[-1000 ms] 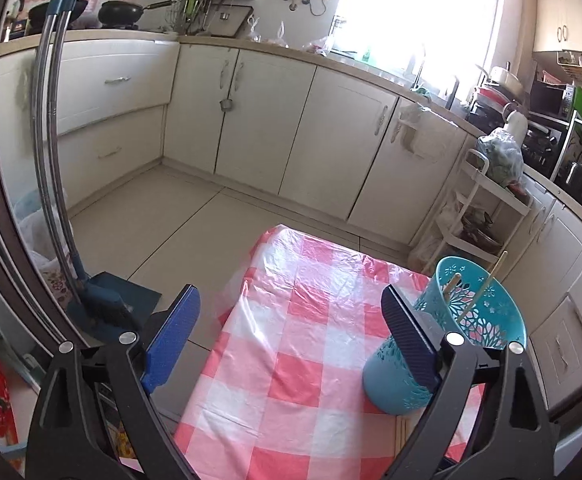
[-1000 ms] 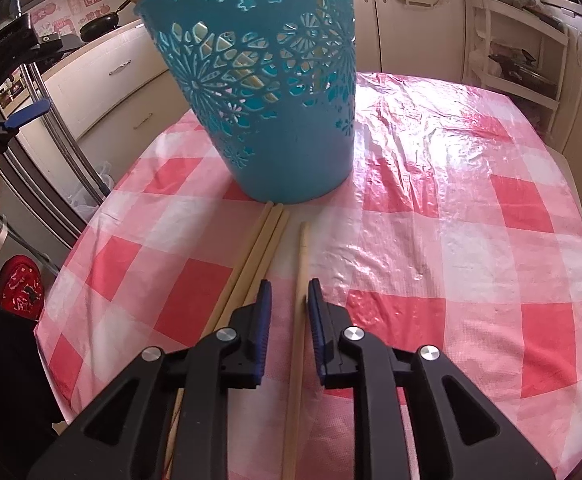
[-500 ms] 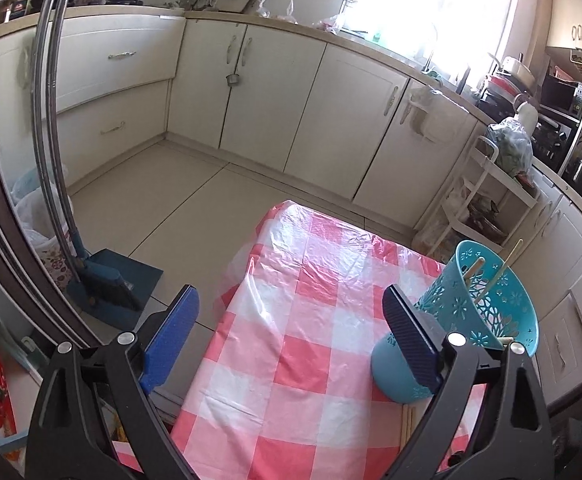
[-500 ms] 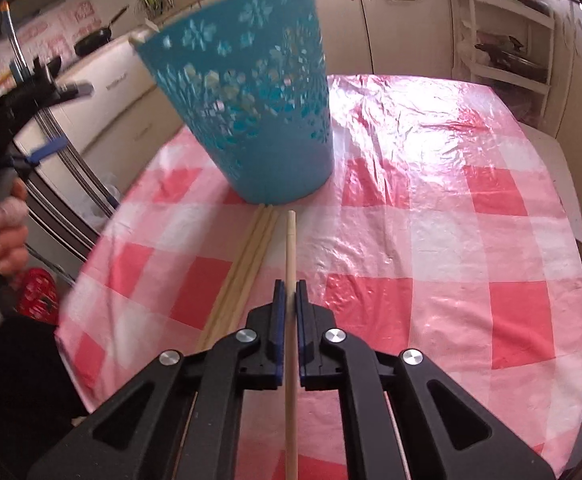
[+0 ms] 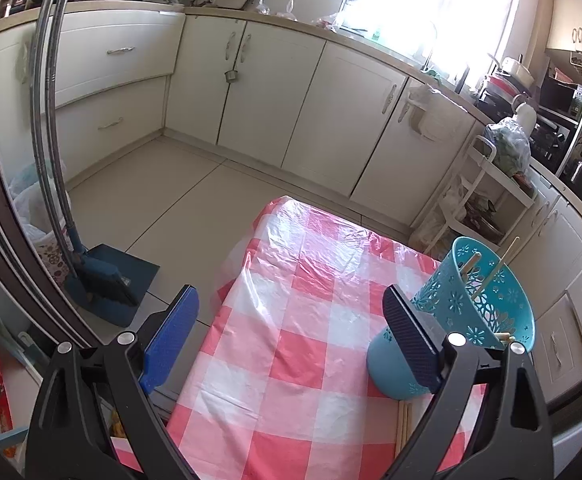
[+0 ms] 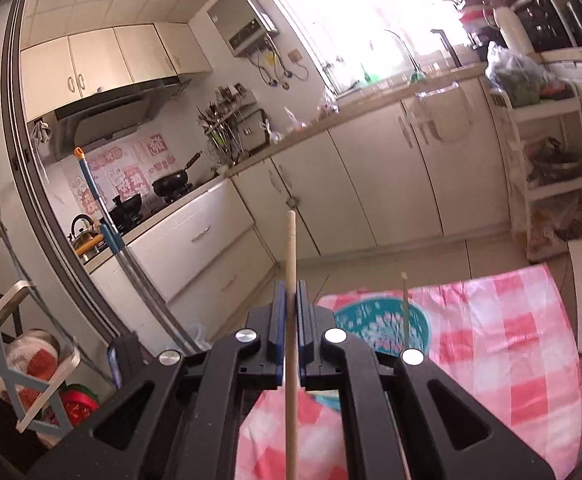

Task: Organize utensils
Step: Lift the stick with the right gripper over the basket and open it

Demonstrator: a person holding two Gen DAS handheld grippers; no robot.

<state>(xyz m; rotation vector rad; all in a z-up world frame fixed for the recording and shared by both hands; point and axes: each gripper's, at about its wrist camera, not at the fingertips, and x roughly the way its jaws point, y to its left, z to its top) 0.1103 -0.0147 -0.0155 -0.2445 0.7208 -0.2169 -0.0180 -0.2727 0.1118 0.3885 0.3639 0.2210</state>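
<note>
The right hand-held gripper (image 6: 290,296), just clamped on a chopstick (image 6: 290,264), has lifted it off the counter (image 6: 491,320) above the holder (image 6: 383,320); insertion likely follows. The left hand-held gripper (image 5: 291,320) gapes empty beside the holder.

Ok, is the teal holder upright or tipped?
Tipped: the teal holder leans on the checked tablecloth, mouth angled sideways, chopsticks inside.

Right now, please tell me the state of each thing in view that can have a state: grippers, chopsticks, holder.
Right gripper: shut on one chopstick, lifted off the table.
Left gripper: open, holding nothing.
Blue holder: upright on the checked tablecloth, with chopsticks standing inside.
Spare chopsticks: lying flat beside the holder's base.
</note>
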